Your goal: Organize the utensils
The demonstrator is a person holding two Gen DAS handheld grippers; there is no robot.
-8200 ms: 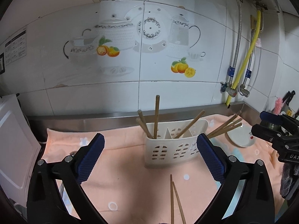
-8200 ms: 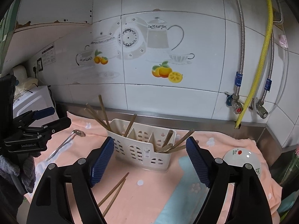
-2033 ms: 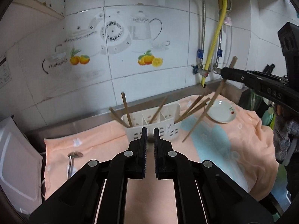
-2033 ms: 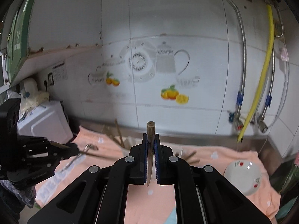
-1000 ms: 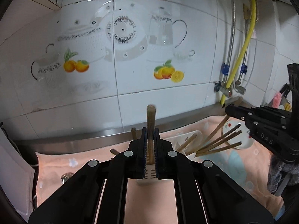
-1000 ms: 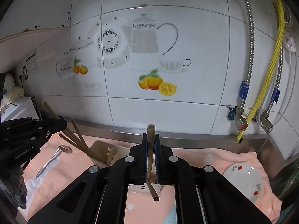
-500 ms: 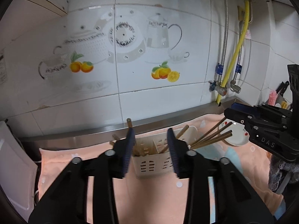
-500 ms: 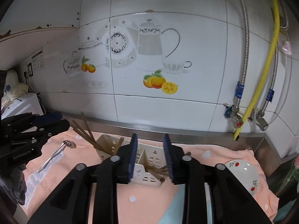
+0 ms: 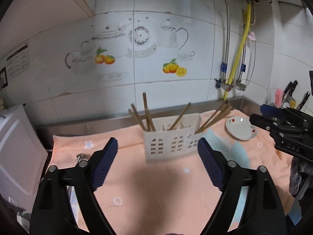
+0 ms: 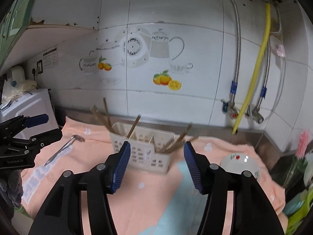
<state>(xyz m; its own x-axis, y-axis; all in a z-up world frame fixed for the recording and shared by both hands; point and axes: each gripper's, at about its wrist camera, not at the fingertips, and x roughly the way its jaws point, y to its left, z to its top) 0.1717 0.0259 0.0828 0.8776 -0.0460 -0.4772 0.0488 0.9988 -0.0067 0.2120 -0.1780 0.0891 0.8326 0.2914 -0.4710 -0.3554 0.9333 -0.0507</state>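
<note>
A white slotted utensil caddy (image 9: pixel 172 139) stands on the peach towel (image 9: pixel 156 192) near the back wall, with several wooden chopsticks (image 9: pixel 145 113) leaning in its compartments. It also shows in the right wrist view (image 10: pixel 144 148). My left gripper (image 9: pixel 157 164) is open and empty, in front of the caddy. My right gripper (image 10: pixel 156 165) is open and empty, also in front of the caddy. A metal spoon (image 10: pixel 64 148) lies on the towel to the left. The right gripper shows at the right edge of the left wrist view (image 9: pixel 281 125).
A small white dish (image 9: pixel 240 128) with red marks sits on the towel at the right. A white appliance (image 9: pixel 17 148) stands at the left edge. Pipes and a yellow hose (image 9: pixel 236 58) run down the tiled wall. Knives (image 9: pixel 289 92) hang at the far right.
Both grippers were shut on a chopstick over the caddy a second ago. Both have opened wide and pulled back; the chopsticks now stand in the caddy.
</note>
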